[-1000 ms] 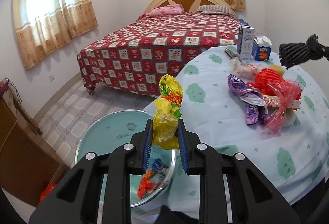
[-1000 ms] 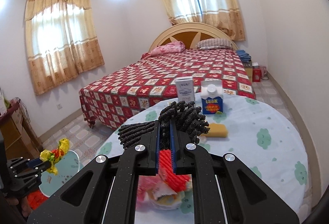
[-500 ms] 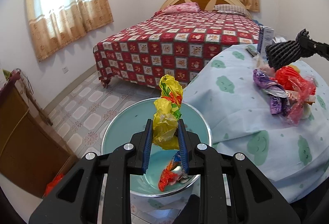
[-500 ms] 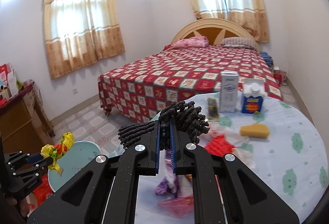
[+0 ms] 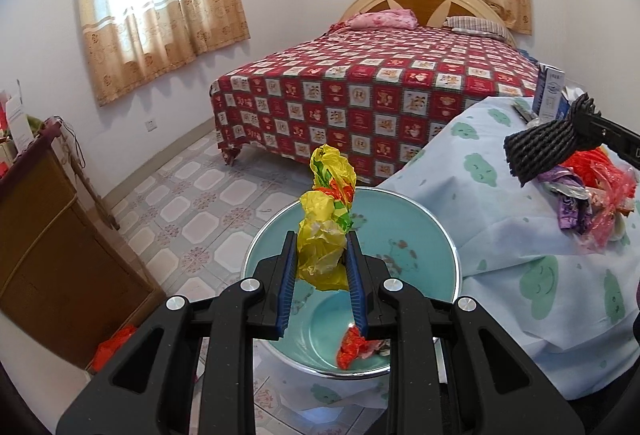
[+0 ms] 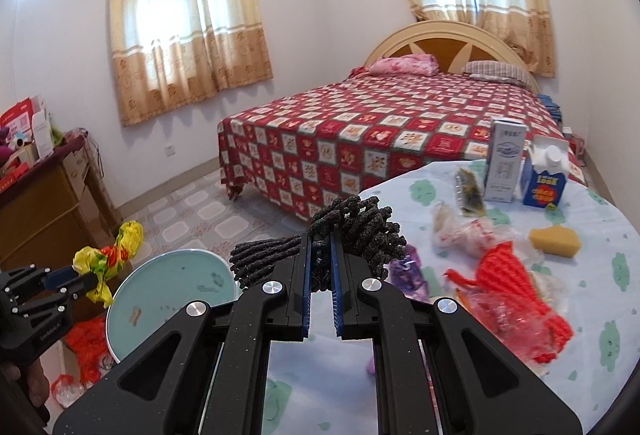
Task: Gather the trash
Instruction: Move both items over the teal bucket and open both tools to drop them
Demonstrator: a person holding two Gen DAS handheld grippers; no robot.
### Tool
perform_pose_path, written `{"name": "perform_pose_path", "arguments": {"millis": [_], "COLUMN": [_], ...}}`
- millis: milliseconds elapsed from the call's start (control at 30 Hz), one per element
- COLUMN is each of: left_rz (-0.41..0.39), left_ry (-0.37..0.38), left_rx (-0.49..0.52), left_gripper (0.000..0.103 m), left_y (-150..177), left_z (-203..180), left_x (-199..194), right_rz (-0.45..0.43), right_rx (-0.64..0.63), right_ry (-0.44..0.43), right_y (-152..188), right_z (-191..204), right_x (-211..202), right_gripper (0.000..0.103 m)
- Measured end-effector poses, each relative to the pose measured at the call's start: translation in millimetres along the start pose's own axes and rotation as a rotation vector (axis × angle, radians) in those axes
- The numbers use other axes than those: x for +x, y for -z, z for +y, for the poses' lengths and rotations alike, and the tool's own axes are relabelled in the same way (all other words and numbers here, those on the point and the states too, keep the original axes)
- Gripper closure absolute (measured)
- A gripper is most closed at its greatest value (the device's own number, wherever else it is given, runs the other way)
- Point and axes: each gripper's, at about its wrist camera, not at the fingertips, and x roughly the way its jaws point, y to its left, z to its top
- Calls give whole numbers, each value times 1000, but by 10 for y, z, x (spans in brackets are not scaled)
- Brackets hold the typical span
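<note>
My left gripper (image 5: 322,257) is shut on a crumpled yellow wrapper (image 5: 326,227) with green and orange print, held over a teal basin (image 5: 420,231) that stands beside the table. A red wrapper (image 5: 354,349) lies in the basin's bottom. My right gripper (image 6: 321,251) is shut on a black foam net (image 6: 352,231), hanging over the table's left edge near the basin (image 6: 168,287). The left wrist view shows that black net (image 5: 540,149) at the right, above the tablecloth. More trash lies on the table: a red net (image 6: 516,275), a purple wrapper (image 6: 404,271) and clear plastic (image 6: 460,235).
The round table carries a pale blue cloth (image 6: 600,235), a white carton (image 6: 505,159), a blue carton (image 6: 546,175) and a yellow sponge (image 6: 554,240). A bed with a red checked cover (image 5: 380,91) fills the back. A wooden cabinet (image 5: 60,243) stands at the left.
Both hands swung left, away from the table. The yellow wrapper now hangs over the basin's middle instead of its rim. The black net left the trash pile and came toward the table's edge.
</note>
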Motion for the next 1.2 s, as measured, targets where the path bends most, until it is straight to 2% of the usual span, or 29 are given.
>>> {"name": "perform_pose_path", "arguments": {"millis": [533,1200], "left_rz": [23,31], "left_ry": [-27,-48], "left_rx": [-23,-56], "left_gripper": [79,79], "left_y": [76,82], "left_z": [172,296], "left_x": [47,103], "right_rz": [44,71], "right_rx": [-44,-99], "right_ry": [-39,-71], "right_y": [96,111], "right_z": [278,558], "right_x": [268,408], "right_gripper": [94,94]}}
